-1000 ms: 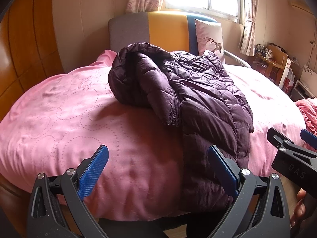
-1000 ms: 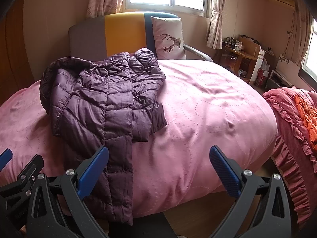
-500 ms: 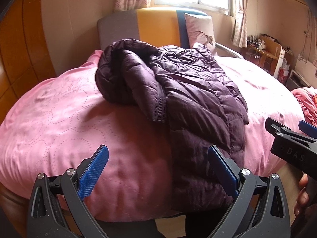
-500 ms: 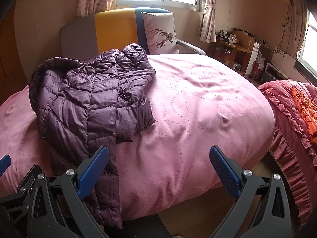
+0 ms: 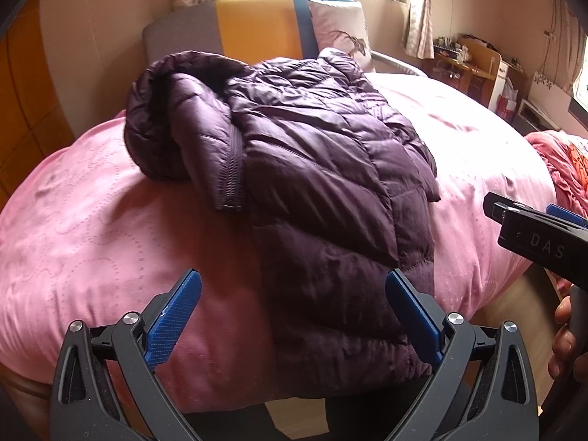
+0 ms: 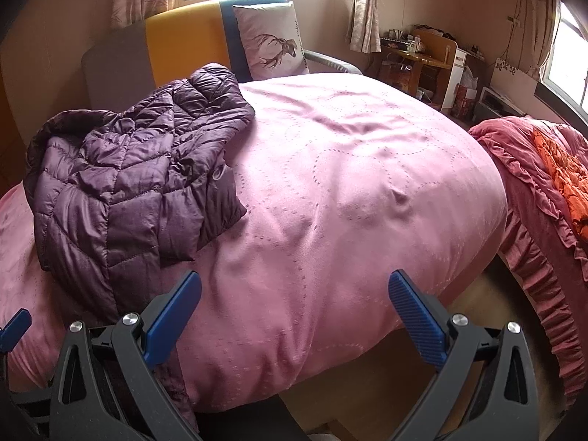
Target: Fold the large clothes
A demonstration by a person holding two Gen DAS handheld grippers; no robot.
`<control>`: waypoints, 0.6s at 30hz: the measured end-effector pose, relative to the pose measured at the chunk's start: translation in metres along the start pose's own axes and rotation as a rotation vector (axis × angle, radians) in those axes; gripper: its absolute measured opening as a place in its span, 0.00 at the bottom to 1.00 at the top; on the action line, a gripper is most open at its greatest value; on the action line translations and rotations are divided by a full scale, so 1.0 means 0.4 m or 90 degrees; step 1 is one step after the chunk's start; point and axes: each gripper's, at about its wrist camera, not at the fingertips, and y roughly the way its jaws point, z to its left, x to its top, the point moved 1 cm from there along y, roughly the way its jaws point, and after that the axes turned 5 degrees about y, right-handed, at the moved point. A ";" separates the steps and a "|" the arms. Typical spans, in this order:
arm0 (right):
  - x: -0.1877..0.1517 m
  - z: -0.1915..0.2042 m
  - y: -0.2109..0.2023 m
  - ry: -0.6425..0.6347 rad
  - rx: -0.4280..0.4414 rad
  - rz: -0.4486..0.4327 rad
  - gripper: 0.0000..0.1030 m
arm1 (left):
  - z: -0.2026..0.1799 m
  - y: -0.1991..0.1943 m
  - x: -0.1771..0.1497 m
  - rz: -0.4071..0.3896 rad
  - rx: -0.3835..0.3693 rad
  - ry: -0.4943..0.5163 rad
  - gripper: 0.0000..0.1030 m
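A pink bedspread (image 5: pixel 92 228) fills most of both views, bulging toward the lower edge of each frame. On it lies the task's garment, a dark purple quilted jacket (image 5: pixel 316 169): in the left wrist view it runs from the upper centre down to the lower centre, its hem hanging over the near edge of the bed; in the right wrist view it sits in the left half of the frame (image 6: pixel 128 183). It is bunched, not flat, with the hood (image 5: pixel 165 117) rolled up at the upper left and a zipper edge (image 5: pixel 233 169) turned outward.

The left gripper (image 5: pixel 294 316) hovers at the bottom of its frame, jaws spread wide and empty, the hanging hem showing between its fingers but not touched. The right gripper (image 6: pixel 294 316) is likewise wide and empty, over bare bedspread at the bottom centre, just right of the jacket.

The step in hand looks like the first grasp, so nothing is folded yet. To do it well, I would take the hem at two well-separated corners, one per gripper, pinching a single layer of shell instead of a thick wad, since the slick padded fabric is likely to slip. Then pull it up onto the bed and spread it flat before any fold; folding the heap as it lies would trap the hood and sleeves.
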 end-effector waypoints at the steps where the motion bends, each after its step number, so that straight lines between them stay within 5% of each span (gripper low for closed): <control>1: 0.000 -0.003 0.003 0.002 -0.001 0.002 0.98 | -0.005 0.006 0.001 0.003 0.001 0.005 0.96; 7: -0.001 -0.017 0.023 0.008 -0.005 0.018 0.98 | -0.060 0.061 -0.006 0.044 -0.006 0.061 0.93; 8: -0.001 -0.018 0.024 0.008 -0.004 0.018 0.98 | -0.063 0.069 -0.010 0.052 -0.015 0.068 0.74; 13: 0.011 -0.021 0.018 0.006 0.001 0.003 0.98 | -0.057 0.062 -0.015 0.043 -0.066 0.090 0.24; 18: 0.029 -0.020 0.007 0.007 0.040 -0.009 0.98 | 0.040 -0.013 0.018 -0.017 -0.201 0.019 0.11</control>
